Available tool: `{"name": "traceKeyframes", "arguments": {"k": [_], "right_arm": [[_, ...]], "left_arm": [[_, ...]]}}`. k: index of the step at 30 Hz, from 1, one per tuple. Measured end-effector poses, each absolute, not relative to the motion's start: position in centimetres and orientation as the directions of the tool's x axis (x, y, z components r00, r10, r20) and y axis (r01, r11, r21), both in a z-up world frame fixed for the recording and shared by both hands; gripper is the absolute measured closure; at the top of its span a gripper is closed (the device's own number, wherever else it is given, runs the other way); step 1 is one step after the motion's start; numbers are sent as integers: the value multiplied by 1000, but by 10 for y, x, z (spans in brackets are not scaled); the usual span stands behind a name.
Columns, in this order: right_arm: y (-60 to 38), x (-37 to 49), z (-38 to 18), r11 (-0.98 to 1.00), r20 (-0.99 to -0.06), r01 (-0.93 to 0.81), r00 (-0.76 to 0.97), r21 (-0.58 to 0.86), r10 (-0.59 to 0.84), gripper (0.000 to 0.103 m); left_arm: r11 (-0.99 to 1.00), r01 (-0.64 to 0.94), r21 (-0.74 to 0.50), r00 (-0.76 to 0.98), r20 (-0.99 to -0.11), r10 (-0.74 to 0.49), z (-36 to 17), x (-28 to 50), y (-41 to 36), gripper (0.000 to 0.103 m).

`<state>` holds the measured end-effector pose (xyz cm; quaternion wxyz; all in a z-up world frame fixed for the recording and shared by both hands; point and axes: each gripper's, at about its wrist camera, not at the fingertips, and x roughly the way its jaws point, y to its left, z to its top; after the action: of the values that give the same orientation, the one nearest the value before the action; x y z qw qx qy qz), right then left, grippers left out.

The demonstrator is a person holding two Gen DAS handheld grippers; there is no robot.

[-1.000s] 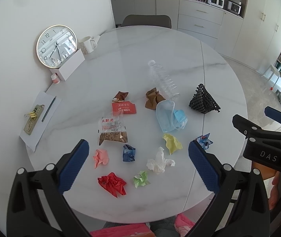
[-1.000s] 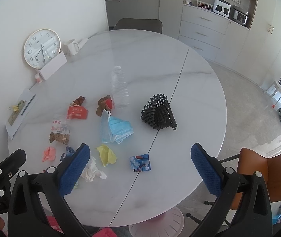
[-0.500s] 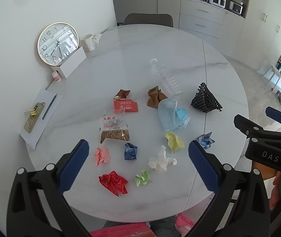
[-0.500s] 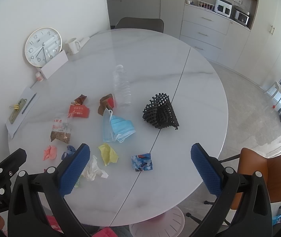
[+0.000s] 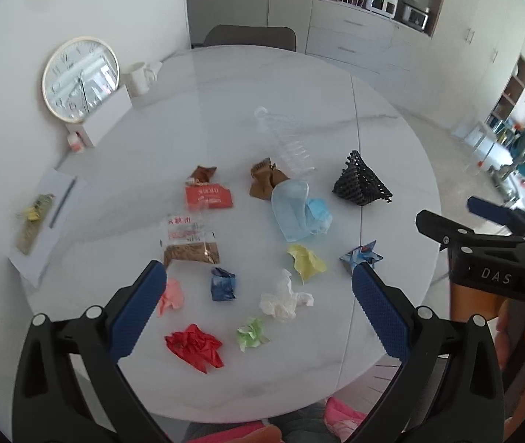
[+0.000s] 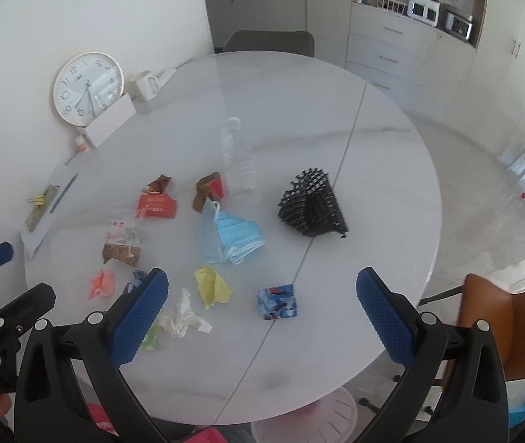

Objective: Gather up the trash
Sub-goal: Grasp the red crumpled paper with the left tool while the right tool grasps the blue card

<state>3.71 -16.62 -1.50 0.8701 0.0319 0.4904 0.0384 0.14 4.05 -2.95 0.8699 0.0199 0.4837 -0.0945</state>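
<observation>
Trash lies scattered on a round white marble table (image 5: 225, 118): a red crumpled paper (image 5: 195, 345), green wad (image 5: 252, 333), white tissue (image 5: 285, 298), pink wad (image 5: 171, 295), dark blue wad (image 5: 222, 283), yellow paper (image 5: 306, 261), blue patterned wrapper (image 6: 276, 301), blue face masks (image 6: 231, 238), snack packets (image 5: 190, 240), brown wrappers (image 5: 264, 181), a clear bottle (image 6: 238, 157) and a black mesh (image 6: 312, 203). My left gripper (image 5: 258, 304) hangs open above the near wads. My right gripper (image 6: 262, 310) is open above the near edge, over the patterned wrapper.
A clock (image 5: 80, 79), white box (image 5: 107, 120), mug (image 5: 140, 77) and a clipboard with pen (image 5: 46, 217) stand along the left side by the wall. A grey chair (image 5: 249, 37) sits behind the table; an orange chair (image 6: 505, 317) is at the right.
Both grippers have drifted slightly forward and down toward the table, so the trash sits a little larger in view. Nothing on the table has moved and both jaws stay open.
</observation>
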Motion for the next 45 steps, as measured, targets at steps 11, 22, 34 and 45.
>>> {"name": "traceKeyframes", "arguments": {"k": [11,22,34,45], "right_arm": [[-164,21,-80,982,-872,-83,452,170,189,2],[-148,10,-128,979,-899,-181,408,89,158,2],[-144,12,-150,977,-917,-202,373,67,140,2],[-192,52,-182,999,-927,-6,372,48,47,2]], "left_arm": [[987,158,35,515,-855,-52,-94,-22,80,6],[989,143,22,406,-913,-38,-179,-31,110,28],[995,99,-12,346,-937,-46,-232,-10,110,66],[987,160,-27,308,-948,-76,-228,-3,106,73]]}}
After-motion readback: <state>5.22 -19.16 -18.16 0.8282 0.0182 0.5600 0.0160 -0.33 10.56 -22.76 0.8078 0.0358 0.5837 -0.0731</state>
